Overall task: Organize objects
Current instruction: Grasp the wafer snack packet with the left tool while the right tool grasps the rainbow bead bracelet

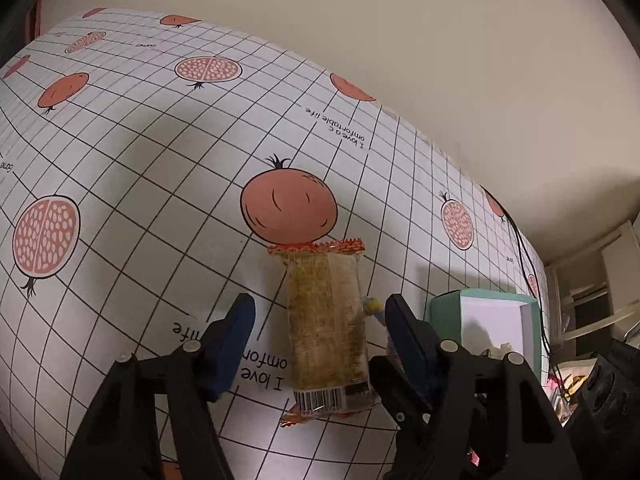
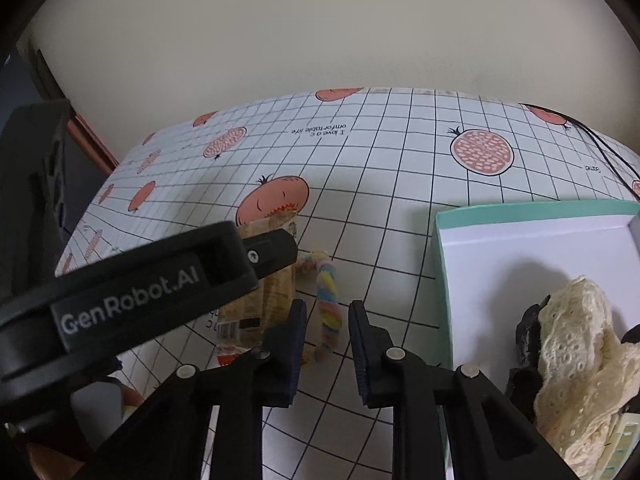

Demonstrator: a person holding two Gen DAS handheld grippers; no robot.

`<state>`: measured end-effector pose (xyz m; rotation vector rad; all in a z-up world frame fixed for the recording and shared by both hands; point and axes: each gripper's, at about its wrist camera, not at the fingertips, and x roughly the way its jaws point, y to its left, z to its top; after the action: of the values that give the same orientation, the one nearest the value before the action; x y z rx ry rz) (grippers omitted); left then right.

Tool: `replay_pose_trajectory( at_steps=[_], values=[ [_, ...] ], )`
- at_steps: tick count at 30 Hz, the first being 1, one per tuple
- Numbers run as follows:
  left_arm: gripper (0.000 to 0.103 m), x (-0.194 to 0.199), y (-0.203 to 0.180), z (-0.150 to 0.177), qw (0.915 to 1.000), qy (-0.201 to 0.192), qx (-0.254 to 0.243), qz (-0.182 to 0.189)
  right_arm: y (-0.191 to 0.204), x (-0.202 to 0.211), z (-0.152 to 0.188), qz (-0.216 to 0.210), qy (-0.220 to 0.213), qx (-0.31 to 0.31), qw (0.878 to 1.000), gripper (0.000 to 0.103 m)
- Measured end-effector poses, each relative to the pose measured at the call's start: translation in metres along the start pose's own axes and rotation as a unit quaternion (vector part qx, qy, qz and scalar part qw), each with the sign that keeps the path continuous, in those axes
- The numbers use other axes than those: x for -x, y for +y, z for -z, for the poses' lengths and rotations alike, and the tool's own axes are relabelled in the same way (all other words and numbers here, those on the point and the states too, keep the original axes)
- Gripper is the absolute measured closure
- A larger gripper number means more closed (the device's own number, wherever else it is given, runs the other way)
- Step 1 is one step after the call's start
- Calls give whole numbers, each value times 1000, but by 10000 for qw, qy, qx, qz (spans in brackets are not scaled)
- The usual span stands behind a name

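Snack bar (image 1: 327, 324) lies between spread left gripper (image 1: 318, 316) fingers

A wrapped snack bar (image 1: 326, 328) is lying flat on the worktop (image 1: 140, 168), its clear wrapper showing a tan, crumbly filling, with crimped orange ends and a barcode at the near end. Its long axis is running from the near edge toward the far edge. Just beside it, on its right, a twisted pastel candy rope (image 2: 330, 308) in yellow, pink and blue is lying lengthwise too. Further right an open box (image 2: 520, 216) with mint-green walls and a white inside is sitting, holding a cream lace cloth (image 2: 580, 352) draped over something dark (image 2: 528, 332).
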<state>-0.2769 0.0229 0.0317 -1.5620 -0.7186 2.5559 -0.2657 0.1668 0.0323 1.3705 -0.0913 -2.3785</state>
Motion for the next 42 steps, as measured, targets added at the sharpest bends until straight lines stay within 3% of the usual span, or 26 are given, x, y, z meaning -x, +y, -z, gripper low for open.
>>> replay_pose_trajectory(
  at_steps=[7, 10, 19, 42],
  values=[
    [61, -2, 3, 1, 10000, 35, 68, -7, 2, -2, 3, 23, 17, 34, 10000, 89],
    [65, -3, 4, 3, 9999, 59, 83, 1, 1, -2, 3, 57, 8, 36, 10000, 92],
    [67, 1, 8, 1, 9997, -69, 124, -189, -3, 7, -1, 37, -102, -51, 9999, 93],
    [67, 36, 2, 2, 9988, -292, 370, -107, 1, 64, -9, -148, -619, 62, 9980, 93]
  ],
)
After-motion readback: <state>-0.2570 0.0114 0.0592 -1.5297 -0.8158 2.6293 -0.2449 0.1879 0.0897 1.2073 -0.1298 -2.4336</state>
